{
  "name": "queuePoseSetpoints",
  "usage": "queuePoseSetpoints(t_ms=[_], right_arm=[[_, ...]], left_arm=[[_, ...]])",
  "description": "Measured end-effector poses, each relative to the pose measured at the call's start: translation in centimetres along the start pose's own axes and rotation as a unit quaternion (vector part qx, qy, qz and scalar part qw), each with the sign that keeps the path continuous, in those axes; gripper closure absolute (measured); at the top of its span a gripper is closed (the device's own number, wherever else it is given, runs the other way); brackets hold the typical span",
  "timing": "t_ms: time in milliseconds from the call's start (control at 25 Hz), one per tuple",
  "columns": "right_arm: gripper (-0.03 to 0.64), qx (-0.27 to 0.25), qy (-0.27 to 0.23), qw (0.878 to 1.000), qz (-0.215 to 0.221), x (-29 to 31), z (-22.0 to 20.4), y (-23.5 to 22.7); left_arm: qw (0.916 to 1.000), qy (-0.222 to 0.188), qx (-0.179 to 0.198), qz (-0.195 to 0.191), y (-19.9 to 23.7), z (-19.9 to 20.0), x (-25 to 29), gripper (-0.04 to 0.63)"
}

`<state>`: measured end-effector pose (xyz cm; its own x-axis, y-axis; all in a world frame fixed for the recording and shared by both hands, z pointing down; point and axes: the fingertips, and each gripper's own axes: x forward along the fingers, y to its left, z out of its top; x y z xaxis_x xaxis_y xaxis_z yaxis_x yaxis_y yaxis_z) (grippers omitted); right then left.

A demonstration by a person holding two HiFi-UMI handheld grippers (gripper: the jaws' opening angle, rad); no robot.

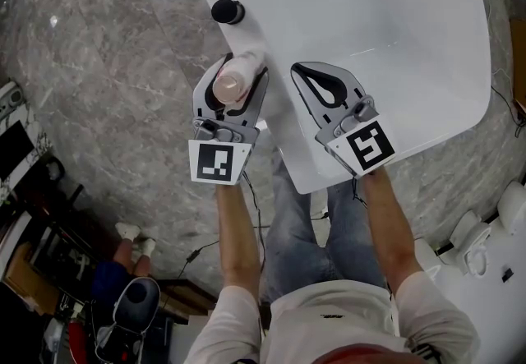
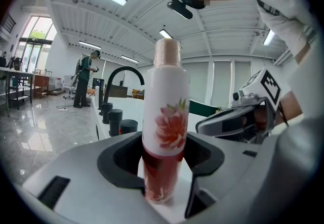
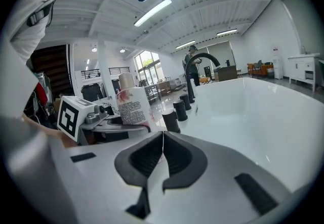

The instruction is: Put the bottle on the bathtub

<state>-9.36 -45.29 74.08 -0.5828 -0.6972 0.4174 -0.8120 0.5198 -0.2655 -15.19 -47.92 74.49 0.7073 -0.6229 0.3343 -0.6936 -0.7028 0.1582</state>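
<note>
fingers (image 2: 117,165) of the left gripper (image 2: 162,167) clamp the upright bottle (image 2: 164,117).

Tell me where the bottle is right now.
Head view, left: the bottle stands upright between the jaws of the left gripper, at the bathtub rim, near a black knob.

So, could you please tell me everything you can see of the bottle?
The bottle is a slim, plastic-looking cylinder, white with a pink flower print, a dark red lower band and a pale pink cap. It stands upright, clamped in the left gripper at the bathtub rim, near the black knobs.
</note>
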Motion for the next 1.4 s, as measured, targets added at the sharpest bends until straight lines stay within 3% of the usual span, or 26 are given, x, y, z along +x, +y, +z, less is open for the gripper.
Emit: queuePoseSetpoints(t_ms=[280, 760, 1400], right_arm=[[0.621, 0.004, -0.008, 1.000, 0.002, 0.0, 0.1, 0.0], [0.621, -0.005, -0.006, 1.000, 0.006, -0.9, -0.5, 0.3], [0.621, -0.034, -0.023, 0.999, 0.017, -5.8, 3.4, 3.8]], left_arm=[[0.9999, 0.008, 0.013, -0.001, -0.6, -0.7, -0.1, 0.356], [0.9998, -0.001, -0.020, 0.009, -0.7, -0.9, -0.4, 0.325], [0.9976, -0.019, -0.042, 0.052, -2.6, 2.2, -5.8, 0.298]])
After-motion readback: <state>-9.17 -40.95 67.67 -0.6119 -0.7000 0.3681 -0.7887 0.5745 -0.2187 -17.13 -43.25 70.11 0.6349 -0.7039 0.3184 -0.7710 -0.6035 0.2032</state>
